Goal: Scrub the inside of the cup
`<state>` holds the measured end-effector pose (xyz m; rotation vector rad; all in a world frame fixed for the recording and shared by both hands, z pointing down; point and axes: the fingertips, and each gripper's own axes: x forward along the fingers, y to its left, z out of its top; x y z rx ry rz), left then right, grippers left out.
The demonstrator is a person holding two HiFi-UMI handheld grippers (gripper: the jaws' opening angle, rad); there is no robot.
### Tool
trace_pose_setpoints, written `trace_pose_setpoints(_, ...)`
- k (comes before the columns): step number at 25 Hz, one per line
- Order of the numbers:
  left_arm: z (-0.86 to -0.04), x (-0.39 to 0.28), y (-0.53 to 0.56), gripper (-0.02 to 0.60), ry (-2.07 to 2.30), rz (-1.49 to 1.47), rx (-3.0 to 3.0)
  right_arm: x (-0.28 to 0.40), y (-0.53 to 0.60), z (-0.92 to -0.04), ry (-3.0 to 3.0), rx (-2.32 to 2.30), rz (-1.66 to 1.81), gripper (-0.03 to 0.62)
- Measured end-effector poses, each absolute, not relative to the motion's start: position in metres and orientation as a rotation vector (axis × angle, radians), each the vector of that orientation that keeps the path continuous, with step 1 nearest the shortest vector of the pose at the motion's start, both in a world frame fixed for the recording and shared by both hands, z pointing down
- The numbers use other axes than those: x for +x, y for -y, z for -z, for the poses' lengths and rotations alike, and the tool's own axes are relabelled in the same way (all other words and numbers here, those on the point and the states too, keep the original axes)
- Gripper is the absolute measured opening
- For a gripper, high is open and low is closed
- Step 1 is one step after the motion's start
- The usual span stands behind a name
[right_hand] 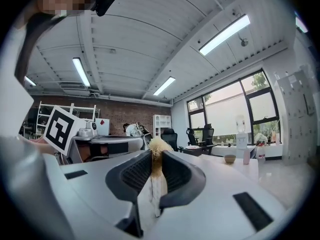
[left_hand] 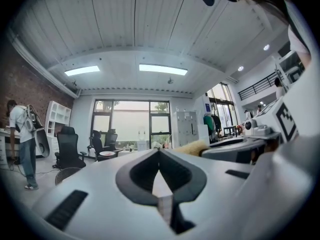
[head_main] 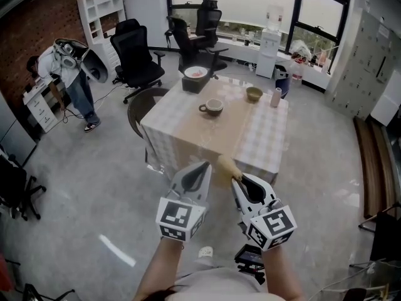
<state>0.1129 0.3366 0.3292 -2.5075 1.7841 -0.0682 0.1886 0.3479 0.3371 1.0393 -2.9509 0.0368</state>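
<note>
A dark brown cup with a handle on its left stands mid-table on the checked tablecloth, well ahead of both grippers. My right gripper is shut on a brush with a pale yellow fluffy head. In the right gripper view the brush sticks up from between the jaws of that gripper. My left gripper hangs beside it, shut, and nothing shows between its jaws in the left gripper view. Both grippers are held over the floor, short of the table's near edge.
On the table also stand a small tan bowl, a pale tumbler and a dark box with a white bowl on it. Black office chairs stand behind the table. A person stands at the far left by a desk.
</note>
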Motion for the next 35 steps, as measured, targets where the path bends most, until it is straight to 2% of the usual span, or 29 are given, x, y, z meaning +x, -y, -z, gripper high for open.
trace_pose_setpoints(10,-0.331,0.079,-0.265,0.012,-1.761,0.067,-2.53,0.161,-0.276,-0.342,2.913,1.087,-0.047,0.064)
trace_pose_setpoints(18,-0.34,0.056,-0.24,0.011,-1.849,-0.052,-2.548,0.157,-0.239,-0.35,2.901,1.102,-0.077,0.064)
trace_pose_setpoints(35,-0.356,0.021,-0.117,0.012,-1.826,-0.008,-2.593,0.121,-0.119,-0.359,2.901,1.121,-0.113,0.064)
